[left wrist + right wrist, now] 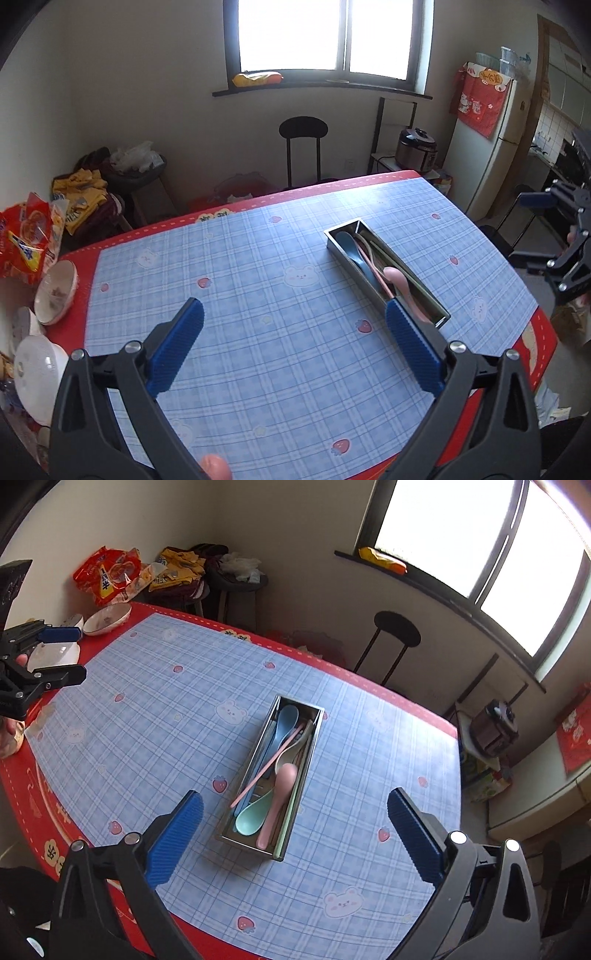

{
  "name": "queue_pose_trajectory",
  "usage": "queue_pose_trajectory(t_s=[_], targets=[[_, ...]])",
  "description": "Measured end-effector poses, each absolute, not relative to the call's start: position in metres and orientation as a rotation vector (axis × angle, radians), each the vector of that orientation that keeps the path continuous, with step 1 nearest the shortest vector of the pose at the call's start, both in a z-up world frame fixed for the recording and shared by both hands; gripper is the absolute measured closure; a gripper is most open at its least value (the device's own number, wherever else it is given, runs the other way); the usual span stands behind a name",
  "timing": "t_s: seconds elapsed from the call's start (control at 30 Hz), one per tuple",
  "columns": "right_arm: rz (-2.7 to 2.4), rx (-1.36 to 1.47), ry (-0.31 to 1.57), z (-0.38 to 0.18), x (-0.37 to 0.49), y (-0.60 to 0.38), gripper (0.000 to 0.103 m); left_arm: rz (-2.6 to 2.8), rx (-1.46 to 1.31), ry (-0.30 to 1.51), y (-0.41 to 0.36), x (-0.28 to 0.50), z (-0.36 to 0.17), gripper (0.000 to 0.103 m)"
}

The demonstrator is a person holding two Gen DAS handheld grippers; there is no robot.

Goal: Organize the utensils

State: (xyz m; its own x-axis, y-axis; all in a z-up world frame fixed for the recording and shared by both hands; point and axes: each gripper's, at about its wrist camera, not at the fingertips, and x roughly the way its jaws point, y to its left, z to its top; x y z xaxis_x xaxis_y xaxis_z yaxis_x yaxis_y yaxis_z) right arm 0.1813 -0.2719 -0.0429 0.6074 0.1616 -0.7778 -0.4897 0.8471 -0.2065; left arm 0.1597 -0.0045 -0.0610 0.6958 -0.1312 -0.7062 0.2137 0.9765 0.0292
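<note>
A long metal utensil tray [309, 753] [341, 246] lies in the middle of the blue checked table mat. Inside lie a blue spoon [283, 723] [351, 253], a pink spoon [282, 786] [400, 284], a mint spoon [253, 818], a white spoon [291, 753] and a pink chopstick [266, 768]. My left gripper [295, 314] hangs open above the mat, left of the tray, nothing between its blue pads. My right gripper [295, 801] is open too, high over the tray's near end, holding nothing. Each gripper shows at the edge of the other's view.
Bowls [55, 291] [107, 618] and a red snack bag [27, 236] crowd the table's left edge. A black stool [303, 147] stands beyond the far edge under the window. A rice cooker [417, 149] and fridge [491, 147] stand to the right. The mat [258, 332] around the tray is bare.
</note>
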Motion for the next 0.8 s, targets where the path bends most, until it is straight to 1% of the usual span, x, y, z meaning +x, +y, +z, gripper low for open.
queue_pose_trajectory(t_s=[0.17, 0.4, 0.57, 0.8], targets=[[0.372, -0.388, 0.737, 0.005, 0.157, -0.267, 0.006, -0.131, 0.088, 0.702, 0.014, 0.131, -0.028, 0.006], [0.332, -0.323, 0.658, 0.037, 0.124, -0.262, 0.006, -0.109, 0.098, 0.617, 0.005, 0.103, 0.002, 0.006], [0.316, -0.249, 0.650, 0.042, 0.110, -0.268, 0.006, -0.104, 0.071, 0.594, 0.000, 0.095, 0.011, 0.006], [0.294, -0.257, 0.670, 0.036, 0.104, -0.273, 0.006, -0.094, 0.106, 0.593, -0.008, 0.091, 0.010, 0.005]])
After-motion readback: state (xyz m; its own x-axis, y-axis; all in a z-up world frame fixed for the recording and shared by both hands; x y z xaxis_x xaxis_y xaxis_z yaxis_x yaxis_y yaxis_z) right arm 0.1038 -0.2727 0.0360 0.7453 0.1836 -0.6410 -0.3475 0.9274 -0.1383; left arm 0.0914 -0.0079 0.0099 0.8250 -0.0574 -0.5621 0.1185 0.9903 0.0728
